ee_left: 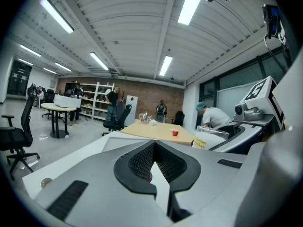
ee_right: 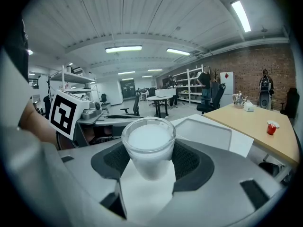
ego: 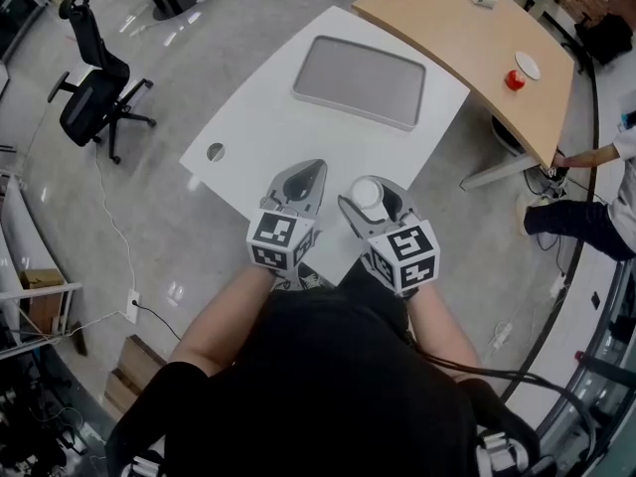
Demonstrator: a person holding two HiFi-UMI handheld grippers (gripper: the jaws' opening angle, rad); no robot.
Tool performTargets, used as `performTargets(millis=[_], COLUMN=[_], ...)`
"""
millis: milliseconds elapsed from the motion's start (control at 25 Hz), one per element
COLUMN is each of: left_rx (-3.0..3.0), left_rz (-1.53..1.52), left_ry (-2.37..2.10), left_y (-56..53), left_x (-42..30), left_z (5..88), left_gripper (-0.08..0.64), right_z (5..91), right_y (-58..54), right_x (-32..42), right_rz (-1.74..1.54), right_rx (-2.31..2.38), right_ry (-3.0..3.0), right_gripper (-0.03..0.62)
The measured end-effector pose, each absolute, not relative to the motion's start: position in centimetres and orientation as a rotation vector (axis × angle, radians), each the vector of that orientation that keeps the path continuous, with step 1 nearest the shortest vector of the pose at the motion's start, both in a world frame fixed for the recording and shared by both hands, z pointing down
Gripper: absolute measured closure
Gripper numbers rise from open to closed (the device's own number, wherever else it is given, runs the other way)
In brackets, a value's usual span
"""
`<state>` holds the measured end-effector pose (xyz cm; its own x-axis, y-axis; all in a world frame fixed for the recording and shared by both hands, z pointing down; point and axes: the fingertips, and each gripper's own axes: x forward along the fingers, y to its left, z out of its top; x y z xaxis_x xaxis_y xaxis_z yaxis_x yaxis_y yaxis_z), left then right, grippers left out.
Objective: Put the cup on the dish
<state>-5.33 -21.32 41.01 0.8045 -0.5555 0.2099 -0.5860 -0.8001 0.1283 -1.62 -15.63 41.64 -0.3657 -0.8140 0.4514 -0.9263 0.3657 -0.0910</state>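
Right gripper (ego: 373, 189) first: its jaws are part-way open and clamped on either side of the cup (ego: 368, 196). The right gripper view confirms it, with the right gripper (ee_right: 150, 161) pressing its dark ribbed pads (ee_right: 189, 161) against the lower body of the cup (ee_right: 149, 143). The cup is a pale, translucent one, upright, with its rim well above the jaws. It is off the surface, held above the near edge of the white table (ego: 253, 117).

Over to the left gripper (ego: 301, 179), just beside the right one and over that same near edge. In its own view, the left gripper (ee_left: 154, 146) has its jaw tips meeting at a point, and nothing is held in the wedge-shaped gap behind them. Closed and empty.

Moving outward, the dish (ego: 358, 79) is a grey rectangular tray with a raised rim. It lies flat toward the far corner of the table, well apart from the cup and with nothing on it. From the right gripper view the dish (ee_right: 206, 132) shows beyond the cup, to its right.

A round grommet (ego: 216, 151) sits near the table's left corner. Past the far right edge is a wooden desk (ego: 467, 28) carrying a small red object (ego: 515, 79). A black office chair (ego: 94, 87) stands on the floor at left, and a person (ego: 596, 202) is at the right margin.
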Motion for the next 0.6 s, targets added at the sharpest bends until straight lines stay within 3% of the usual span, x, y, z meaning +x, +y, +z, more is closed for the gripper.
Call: performTargets(millis=[600], left_rx=[2.817], left_rz=[0.19], left_ry=[-0.91], left_y=[-28.0], left_x=[0.3], left_z=[40.1], left_gripper=[0.563], right_z=[40.7], right_y=[-22.4], right_x=[3.8], right_rz=[0.454], right_rx=[1.551], right_ry=[-2.33], right_gripper=[0.337])
